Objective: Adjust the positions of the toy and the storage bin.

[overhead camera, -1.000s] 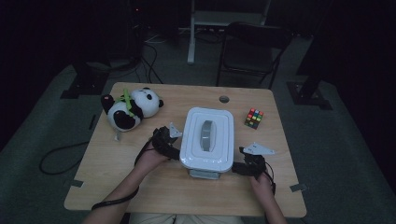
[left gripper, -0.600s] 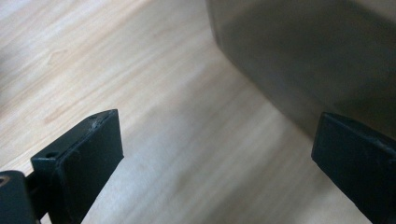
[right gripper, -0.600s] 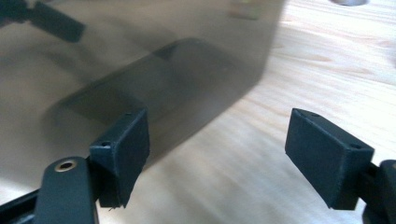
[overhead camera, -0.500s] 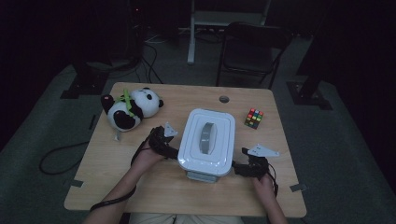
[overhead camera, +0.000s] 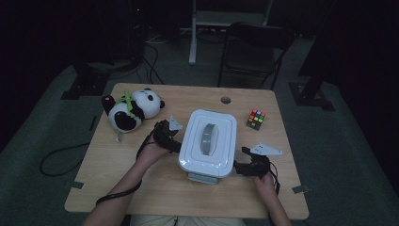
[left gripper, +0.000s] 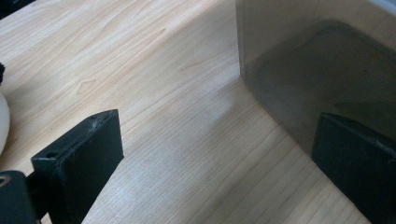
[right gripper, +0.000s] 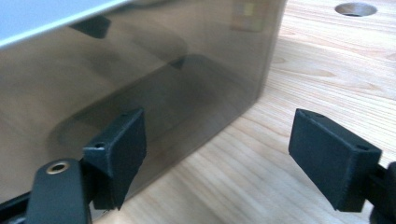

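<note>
Lidded box blocks mid-table; panda (far left) crowds that corner.

Dim room, high view. A light wooden table stands on grey-green carpet, with a round cable hole near its 12 o'clock edge. A dark chair stands beyond at 12 o'clock, a pale metal frame at 11. Black cables trail over the floor at 9 o'clock. Far surroundings lie in darkness.
</note>
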Demonstrator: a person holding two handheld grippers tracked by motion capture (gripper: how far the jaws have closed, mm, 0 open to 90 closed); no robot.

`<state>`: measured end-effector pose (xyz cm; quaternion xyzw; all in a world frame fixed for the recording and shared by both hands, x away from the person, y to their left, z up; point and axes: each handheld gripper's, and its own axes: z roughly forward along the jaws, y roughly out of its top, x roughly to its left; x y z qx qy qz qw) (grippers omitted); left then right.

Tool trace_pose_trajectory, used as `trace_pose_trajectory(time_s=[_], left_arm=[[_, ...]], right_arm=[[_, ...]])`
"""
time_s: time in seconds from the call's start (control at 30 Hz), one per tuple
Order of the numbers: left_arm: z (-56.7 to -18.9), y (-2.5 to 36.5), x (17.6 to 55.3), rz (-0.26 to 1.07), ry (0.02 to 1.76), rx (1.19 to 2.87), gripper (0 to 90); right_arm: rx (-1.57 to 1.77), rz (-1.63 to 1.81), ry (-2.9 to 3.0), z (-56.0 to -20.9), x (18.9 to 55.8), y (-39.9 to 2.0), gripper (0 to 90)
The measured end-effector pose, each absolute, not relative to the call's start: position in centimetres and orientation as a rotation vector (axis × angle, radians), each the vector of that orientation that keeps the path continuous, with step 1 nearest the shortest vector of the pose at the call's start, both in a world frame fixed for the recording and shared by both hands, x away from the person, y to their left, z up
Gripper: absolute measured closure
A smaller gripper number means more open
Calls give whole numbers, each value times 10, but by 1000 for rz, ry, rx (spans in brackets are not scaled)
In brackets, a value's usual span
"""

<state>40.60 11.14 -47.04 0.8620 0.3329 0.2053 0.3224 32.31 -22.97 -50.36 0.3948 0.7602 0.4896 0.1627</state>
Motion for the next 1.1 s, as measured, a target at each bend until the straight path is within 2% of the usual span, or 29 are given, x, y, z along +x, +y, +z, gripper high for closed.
trace_pose_trajectory(time_s=[0.73,1.1], left_arm=[[-472,129,397,464,874,2259,75],[-476,129,401,422,878,2262,74]], right_arm=[[988,1401,2251,-498,290,-205,210],[970,1421,2277,-497,283,-205,206]])
